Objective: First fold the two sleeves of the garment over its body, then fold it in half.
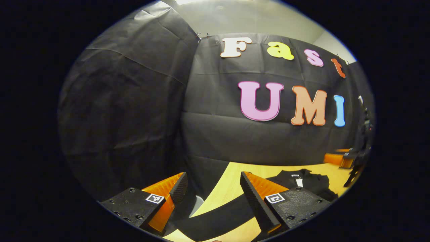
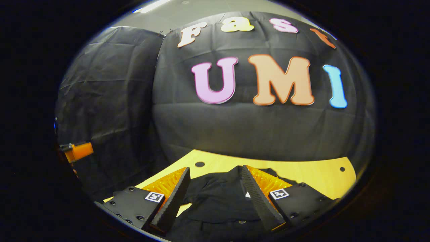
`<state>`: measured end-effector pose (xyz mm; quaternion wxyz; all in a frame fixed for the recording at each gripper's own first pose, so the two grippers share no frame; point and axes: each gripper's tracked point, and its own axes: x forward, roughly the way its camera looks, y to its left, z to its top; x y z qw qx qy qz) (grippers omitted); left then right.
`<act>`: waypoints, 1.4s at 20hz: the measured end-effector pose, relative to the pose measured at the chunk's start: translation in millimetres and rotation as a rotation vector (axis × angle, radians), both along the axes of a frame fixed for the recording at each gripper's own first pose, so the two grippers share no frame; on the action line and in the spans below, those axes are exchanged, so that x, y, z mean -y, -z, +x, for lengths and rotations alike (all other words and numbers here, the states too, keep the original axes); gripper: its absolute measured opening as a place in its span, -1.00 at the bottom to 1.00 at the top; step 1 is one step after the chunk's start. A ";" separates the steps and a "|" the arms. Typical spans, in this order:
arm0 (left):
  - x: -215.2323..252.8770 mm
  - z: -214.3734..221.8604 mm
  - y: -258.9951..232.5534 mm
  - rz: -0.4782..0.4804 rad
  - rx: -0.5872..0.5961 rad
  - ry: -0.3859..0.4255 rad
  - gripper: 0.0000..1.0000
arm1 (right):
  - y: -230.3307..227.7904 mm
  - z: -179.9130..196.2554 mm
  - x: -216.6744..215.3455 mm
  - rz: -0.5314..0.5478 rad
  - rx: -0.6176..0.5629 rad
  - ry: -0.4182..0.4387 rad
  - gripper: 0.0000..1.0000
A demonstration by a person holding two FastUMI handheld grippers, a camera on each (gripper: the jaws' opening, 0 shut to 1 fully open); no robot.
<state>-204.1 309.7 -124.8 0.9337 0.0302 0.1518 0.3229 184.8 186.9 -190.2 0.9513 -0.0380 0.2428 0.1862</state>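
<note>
Black cloth wall hangs creased behind the table, meeting a second panel at a corner seam. Pale ceiling above with a bright light strip. Light wooden table with small dark holes.

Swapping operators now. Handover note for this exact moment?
Left claw: open, holding nothing, above the table edge with a black sleeve lying below it.
Right claw: open, holding nothing, over the garment body.
Black garment lies rumpled on the wooden table; its collar with a white tag shows in the left gripper view.
Done: no fold visible.
Left: fold both sleeves over the body, then fold in half.
</note>
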 end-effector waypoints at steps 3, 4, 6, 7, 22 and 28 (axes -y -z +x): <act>-0.8 -9.1 41.8 -0.046 -0.073 -0.009 0.86 | -40.3 -5.1 30.4 0.026 0.091 0.067 1.00; -1.1 -12.3 53.2 -0.068 -0.089 -0.016 0.86 | -54.3 -7.7 41.2 0.029 0.120 0.088 0.89; -3.4 -19.2 78.2 -0.101 -0.124 -0.034 0.86 | -72.0 -11.7 61.7 0.027 0.160 0.131 0.89; -6.0 -24.0 91.5 -0.118 -0.150 -0.046 0.87 | -76.5 -12.5 71.0 0.022 0.170 0.151 0.94; -15.9 -99.1 237.3 -0.248 -0.428 -0.175 0.90 | -95.7 -47.2 114.0 -0.066 0.176 0.224 0.94; -5.2 -111.8 259.0 -0.297 -0.461 -0.177 0.92 | -94.0 -49.9 104.3 -0.083 0.169 0.191 1.00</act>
